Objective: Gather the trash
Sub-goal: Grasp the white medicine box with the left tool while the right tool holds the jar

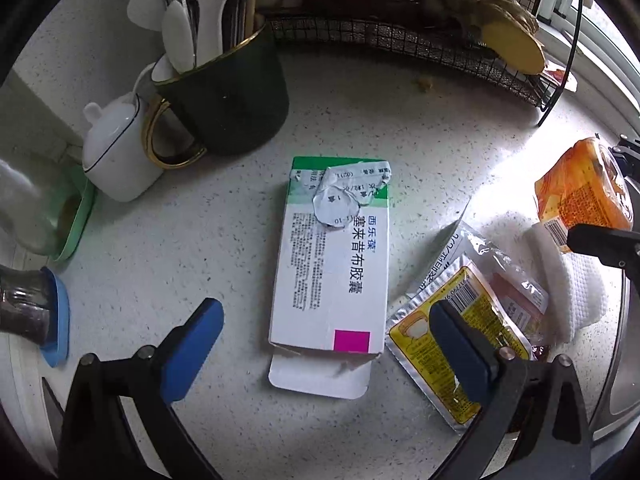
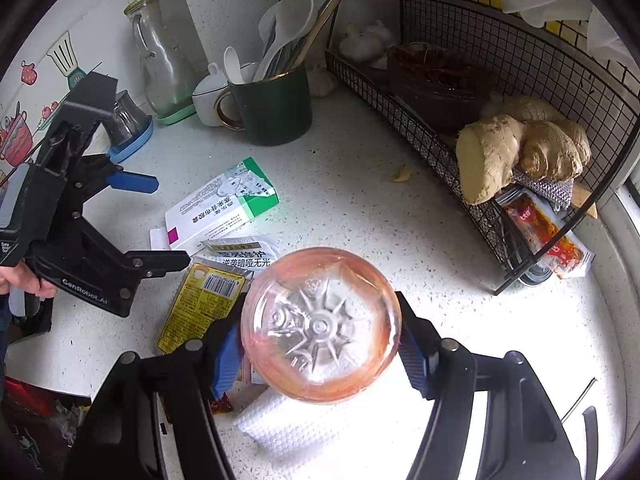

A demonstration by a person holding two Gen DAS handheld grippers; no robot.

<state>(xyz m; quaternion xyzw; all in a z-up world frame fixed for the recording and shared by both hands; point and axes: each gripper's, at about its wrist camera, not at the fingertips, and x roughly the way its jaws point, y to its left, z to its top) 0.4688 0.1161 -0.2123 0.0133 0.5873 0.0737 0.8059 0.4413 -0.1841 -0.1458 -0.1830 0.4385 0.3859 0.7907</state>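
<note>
Trash on a speckled white counter (image 1: 460,152), with a bottle (image 2: 320,324) clamped in the right tongs (image 2: 322,354).

The left tongs (image 1: 324,344) are held released above a torn medicine box (image 1: 332,264), which lies between their spread fingers; a yellow sachet (image 1: 452,344) is seen under the right finger. Only the right view shows the bottle's base, gripped above a paper towel (image 2: 288,432), and ginger (image 2: 516,144) in a wire rack (image 2: 560,64) far right. A green mug (image 1: 236,104) of utensils is set beyond the box.
</note>
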